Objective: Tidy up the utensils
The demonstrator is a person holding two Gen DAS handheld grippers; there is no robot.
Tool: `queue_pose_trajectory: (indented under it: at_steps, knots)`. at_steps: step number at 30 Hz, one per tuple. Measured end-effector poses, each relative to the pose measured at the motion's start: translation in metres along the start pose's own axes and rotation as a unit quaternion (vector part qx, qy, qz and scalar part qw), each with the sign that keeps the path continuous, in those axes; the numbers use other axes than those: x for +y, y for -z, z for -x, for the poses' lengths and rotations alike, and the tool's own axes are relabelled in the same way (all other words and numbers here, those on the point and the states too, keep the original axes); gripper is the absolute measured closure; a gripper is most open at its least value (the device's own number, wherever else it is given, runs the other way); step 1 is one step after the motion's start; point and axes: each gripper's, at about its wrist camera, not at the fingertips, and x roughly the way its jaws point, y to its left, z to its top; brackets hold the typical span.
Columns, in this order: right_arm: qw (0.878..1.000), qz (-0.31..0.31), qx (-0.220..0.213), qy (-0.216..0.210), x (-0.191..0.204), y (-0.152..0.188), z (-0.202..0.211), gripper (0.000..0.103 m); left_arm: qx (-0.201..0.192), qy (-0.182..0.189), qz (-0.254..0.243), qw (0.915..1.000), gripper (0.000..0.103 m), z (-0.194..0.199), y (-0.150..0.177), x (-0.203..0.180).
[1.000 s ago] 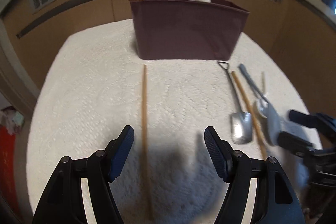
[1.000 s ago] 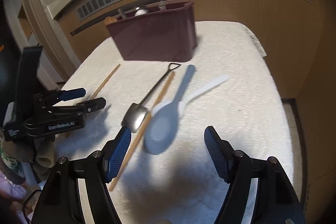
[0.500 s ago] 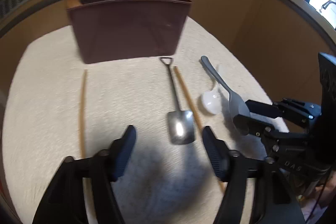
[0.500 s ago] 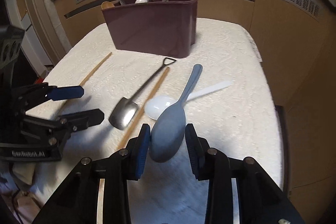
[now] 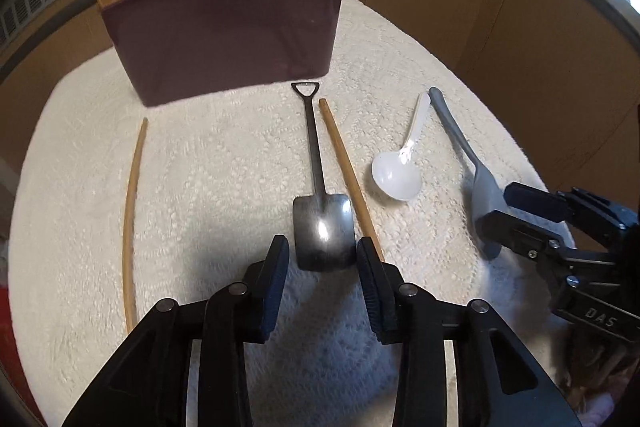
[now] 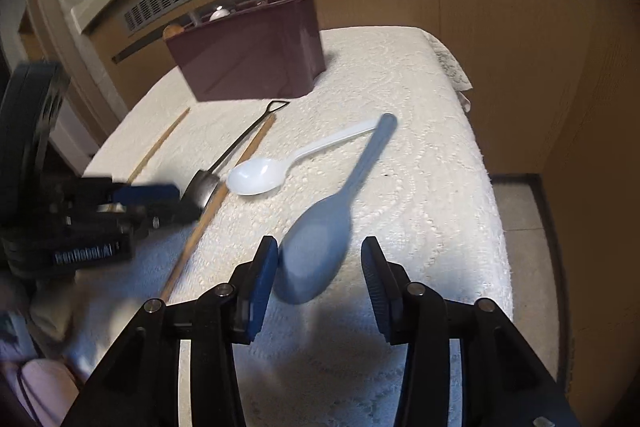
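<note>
Utensils lay loose on bench [image 5: 224, 167], pickup under way: left tool [image 5: 322, 259] unclenched astride shovel spoon [image 5: 323, 227], right tool [image 6: 316, 279] unclenched around grey spoon [image 6: 320, 243]. Next move, by judgement: close, lift, carry to bin [image 5: 224, 27].

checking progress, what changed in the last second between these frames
The left hand-held gripper swung from the lone chopstick to the shovel-shaped spoon and narrowed around its blade. The right hand-held gripper closed on the blue spoon, then reopened. Utensils and maroon bin stayed put.
</note>
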Motion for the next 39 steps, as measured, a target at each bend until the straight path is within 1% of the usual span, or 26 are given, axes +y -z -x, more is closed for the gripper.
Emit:
queue_pose_trajectory:
  at_steps: [1, 3, 5, 6, 7, 12, 13, 14, 17, 19, 21, 22, 23, 24, 25, 26, 27, 28, 29, 32, 35, 36, 37, 39]
  knots:
    - [1.000, -0.001, -0.001, 0.000, 0.000, 0.000, 0.000, 0.060, -0.001, -0.006, -0.006, 1.0000, 0.061, -0.002, -0.002, -0.004]
    - [1.000, 0.000, -0.010, 0.006, 0.000, 0.002, 0.004, 0.059, -0.006, -0.017, -0.014, 0.9997, 0.059, -0.005, -0.004, -0.003]
    - [1.000, 0.003, -0.013, 0.010, 0.001, 0.002, 0.006, 0.059, -0.018, -0.024, -0.023, 0.9993, 0.059, -0.006, -0.004, -0.007]
    - [1.000, 0.005, -0.013, 0.011, 0.001, 0.001, 0.005, 0.059, -0.025, -0.026, -0.026, 0.9990, 0.063, -0.004, -0.003, -0.007]
    - [1.000, 0.008, -0.013, 0.013, 0.002, 0.001, 0.006, 0.059, -0.031, -0.026, -0.029, 0.9988, 0.069, -0.002, -0.001, -0.007]
    - [0.999, 0.013, -0.019, 0.031, -0.001, -0.012, 0.012, 0.058, -0.103, -0.043, -0.027, 0.9934, 0.070, 0.039, 0.005, 0.008]
    - [0.999, 0.008, -0.018, 0.036, -0.002, -0.019, 0.010, 0.058, -0.117, -0.047, -0.023, 0.9917, 0.076, 0.046, 0.004, 0.012]
    - [0.999, 0.003, -0.015, 0.046, -0.004, -0.027, 0.006, 0.058, -0.133, -0.050, -0.016, 0.9897, 0.079, 0.056, 0.002, 0.017]
    - [0.998, -0.012, 0.002, 0.068, -0.006, -0.050, -0.015, 0.058, -0.165, -0.043, 0.006, 0.9853, 0.080, 0.075, -0.001, 0.032]
    - [0.995, -0.013, 0.023, 0.091, -0.004, -0.061, -0.032, 0.062, -0.179, -0.049, 0.015, 0.9824, 0.080, 0.082, -0.003, 0.041]
    - [0.994, -0.015, 0.038, 0.098, -0.001, -0.064, -0.044, 0.064, -0.176, -0.046, 0.025, 0.9831, 0.079, 0.080, -0.004, 0.054]
    - [0.994, -0.011, 0.045, 0.098, 0.002, -0.064, -0.048, 0.072, -0.168, -0.039, 0.030, 0.9845, 0.079, 0.081, 0.001, 0.058]
    - [0.994, 0.001, 0.048, 0.101, 0.007, -0.061, -0.050, 0.077, -0.159, -0.030, 0.033, 0.9862, 0.079, 0.079, 0.005, 0.063]
    - [0.993, 0.014, 0.045, 0.108, 0.012, -0.059, -0.050, 0.092, -0.150, -0.021, 0.037, 0.9878, 0.078, 0.076, 0.010, 0.066]
    - [0.993, 0.027, 0.043, 0.108, 0.016, -0.055, -0.049, 0.096, -0.138, -0.009, 0.038, 0.9897, 0.076, 0.072, 0.014, 0.066]
    - [0.993, 0.035, 0.043, 0.101, 0.019, -0.051, -0.047, 0.097, -0.128, 0.003, 0.036, 0.9912, 0.073, 0.067, 0.017, 0.064]
    - [0.994, 0.038, 0.040, 0.097, 0.021, -0.048, -0.044, 0.097, -0.119, 0.011, 0.033, 0.9923, 0.062, 0.059, 0.021, 0.060]
    - [0.994, 0.042, 0.034, 0.095, 0.023, -0.046, -0.039, 0.098, -0.110, 0.013, 0.030, 0.9934, 0.049, 0.053, 0.025, 0.057]
    - [0.994, 0.045, 0.026, 0.093, 0.023, -0.044, -0.032, 0.098, -0.101, 0.012, 0.025, 0.9945, 0.046, 0.047, 0.028, 0.052]
    - [0.996, 0.037, 0.007, 0.083, 0.021, -0.043, -0.012, 0.099, -0.076, 0.004, 0.013, 0.9971, 0.046, 0.033, 0.029, 0.041]
    - [0.996, 0.031, -0.015, 0.077, 0.022, -0.045, 0.005, 0.099, -0.052, -0.031, 0.001, 0.9982, 0.047, 0.015, 0.021, 0.032]
    - [0.997, 0.030, -0.018, 0.075, 0.023, -0.046, 0.008, 0.099, -0.040, -0.039, -0.002, 0.9984, 0.050, 0.007, 0.020, 0.029]
    - [0.997, 0.031, -0.023, 0.073, 0.025, -0.046, 0.010, 0.099, -0.046, -0.041, -0.005, 0.9981, 0.055, 0.007, 0.020, 0.027]
    - [0.997, 0.030, -0.032, 0.068, 0.026, -0.048, 0.013, 0.099, -0.050, -0.038, -0.014, 0.9979, 0.070, 0.010, 0.021, 0.023]
